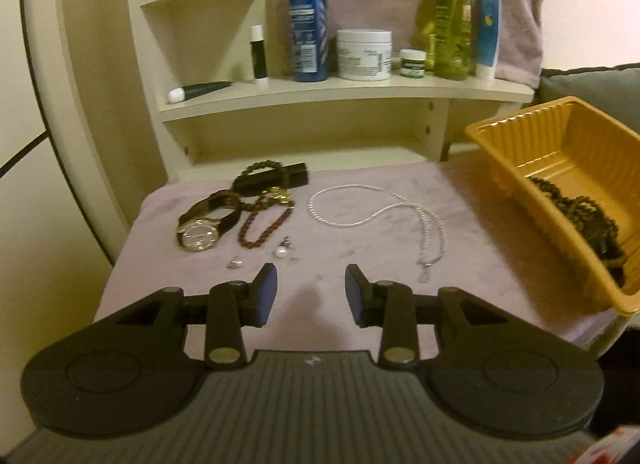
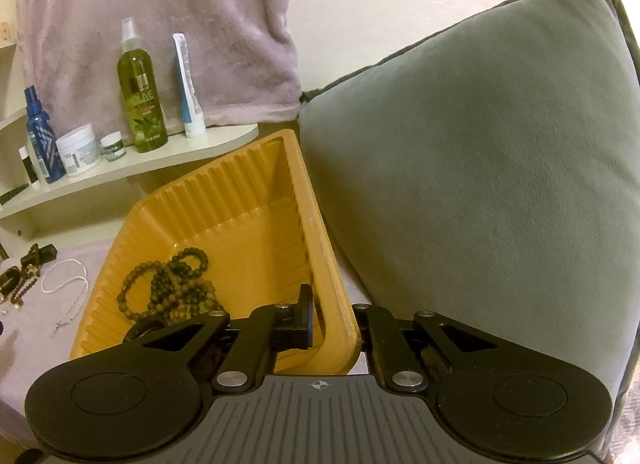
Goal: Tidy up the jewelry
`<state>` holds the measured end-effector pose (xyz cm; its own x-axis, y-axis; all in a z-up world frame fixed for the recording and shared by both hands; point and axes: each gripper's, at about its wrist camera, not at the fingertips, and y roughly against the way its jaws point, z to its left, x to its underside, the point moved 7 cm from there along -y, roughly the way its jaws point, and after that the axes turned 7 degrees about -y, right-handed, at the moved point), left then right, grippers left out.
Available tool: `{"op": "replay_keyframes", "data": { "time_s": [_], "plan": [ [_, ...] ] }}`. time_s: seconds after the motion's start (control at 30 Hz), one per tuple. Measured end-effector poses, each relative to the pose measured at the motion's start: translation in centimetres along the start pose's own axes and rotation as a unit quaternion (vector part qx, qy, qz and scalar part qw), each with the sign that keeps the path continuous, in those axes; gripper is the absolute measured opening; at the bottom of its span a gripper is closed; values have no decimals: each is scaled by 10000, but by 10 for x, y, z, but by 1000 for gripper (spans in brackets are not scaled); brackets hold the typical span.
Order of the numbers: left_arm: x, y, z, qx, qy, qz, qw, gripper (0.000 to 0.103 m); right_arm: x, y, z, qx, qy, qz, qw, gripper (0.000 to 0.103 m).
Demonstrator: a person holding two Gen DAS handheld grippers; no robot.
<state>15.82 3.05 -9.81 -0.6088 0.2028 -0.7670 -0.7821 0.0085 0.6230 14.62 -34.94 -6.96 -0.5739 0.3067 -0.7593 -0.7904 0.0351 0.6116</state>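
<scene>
Right hand-held gripper clamps the orange tray's wall; left hand-held gripper hovers spread wide over the jewelry.

The right hand-held gripper point(image 2: 332, 324) is closed on the near side wall of the orange tray point(image 2: 320, 248), one finger inside and one outside, with dark beaded bracelets point(image 2: 172, 288) heaped in the tray at 10 o'clock from it and a grey cushion point(image 2: 480, 168) at 2 o'clock. The left hand-held gripper point(image 1: 311, 292) has its jaws far apart, holding nothing, above the mauve cloth point(image 1: 360, 224) covering the bench. From it, a pearl earring point(image 1: 280, 252) lies at 11 o'clock, a wristwatch point(image 1: 204, 232) and a reddish bead bracelet point(image 1: 260, 224) further out at 10 to 11 o'clock, a white pearl necklace point(image 1: 360, 216) at 1 o'clock, and the tray at 3 o'clock. Beyond, at 12 o'clock, a shelf point(image 1: 340, 92) carries bottles and jars.
</scene>
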Motion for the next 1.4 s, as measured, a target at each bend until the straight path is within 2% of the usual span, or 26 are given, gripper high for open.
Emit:
{"op": "replay_keyframes", "data": {
  "time_s": [0.33,0.47,0.5,0.6,0.73,0.97,1.27,1.4],
  "plan": [
    [2,-28,46,-519,171,7,9985,33,0,-3,-1,50,43,10,10000,8],
    [1,-41,55,-525,243,68,9983,32,1,-4,-3,72,36,23,10000,8],
    [0,-44,56,-521,244,72,9983,29,0,-4,-3,73,29,20,10000,8],
    [1,-54,55,-469,176,166,9986,20,0,-5,-3,74,6,16,10000,8],
    [4,-64,52,-462,68,245,9986,18,0,-6,-4,81,27,30,10000,8],
    [3,-66,47,-441,-37,252,9987,8,0,-5,-4,81,28,25,10000,8],
    [-1,-55,40,-448,-80,162,9988,8,0,-5,-4,58,29,8,10000,8],
    [-9,-46,27,-310,-117,68,9994,8,0,-4,-4,50,20,-3,10000,8]
  ]
}}
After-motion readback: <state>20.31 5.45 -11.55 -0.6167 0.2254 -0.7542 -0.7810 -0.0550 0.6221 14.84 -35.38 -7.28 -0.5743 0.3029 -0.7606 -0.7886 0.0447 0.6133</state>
